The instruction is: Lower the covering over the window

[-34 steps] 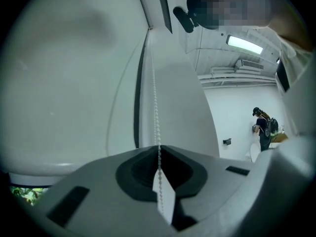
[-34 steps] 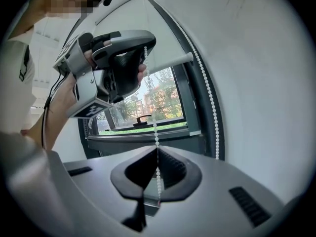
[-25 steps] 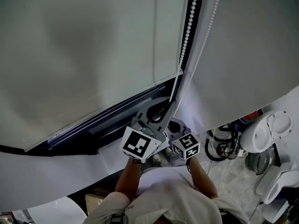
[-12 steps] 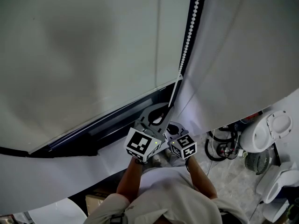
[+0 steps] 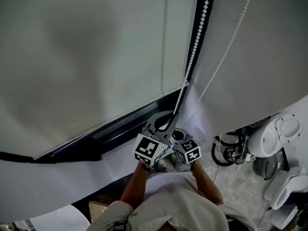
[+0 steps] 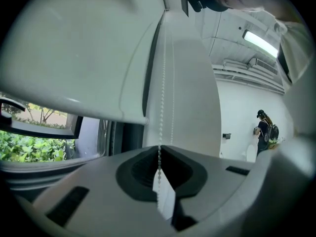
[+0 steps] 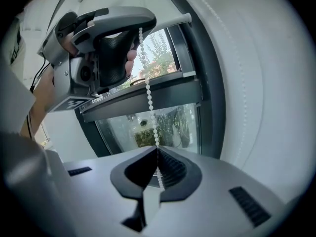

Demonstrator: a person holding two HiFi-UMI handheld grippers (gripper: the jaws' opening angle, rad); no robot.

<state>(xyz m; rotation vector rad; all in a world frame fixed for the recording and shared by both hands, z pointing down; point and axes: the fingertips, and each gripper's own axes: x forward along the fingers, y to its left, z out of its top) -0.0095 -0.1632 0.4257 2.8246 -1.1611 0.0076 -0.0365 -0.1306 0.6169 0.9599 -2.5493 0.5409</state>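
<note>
- Blind [image 5: 96,57]: covers most of the window, btm bar [image 5: 110,121] only partway down. A strip of glass [image 7: 182,122] shows uncovered under it, w/ trees outside.
- Window frame [image 5: 82,146]: dark, visible below the bar; the grippers sit near its btm-right corner.
- Left gripper [image 5: 163,123]: jaws closed tight on the bead chain [image 5: 195,47]. Beads run straight up out of the pinch in the left gripper view [image 6: 163,83]. It has the upper grip of the two.
- Bead chain: hangs along the frame's right edge. One strand comes down taut into both grippers; a 2nd strand runs further right, in front of the wall [image 5: 269,57].
- Right gripper [image 5: 179,136]: just beside and below the left one, jaws also shut on that same strand. Its own view shows beads going into the pinch, w/ the left gripper above it.
- Step (my read): mid-pull, both grips hauling one strand down to unroll the blind. Job not done, since glass shows.
- Next: prob. release one gripper, reach higher up the chain, re-clamp, then pull again, hand over hand. Pull in line w/ the chain so beads don't slip the pads.
</note>
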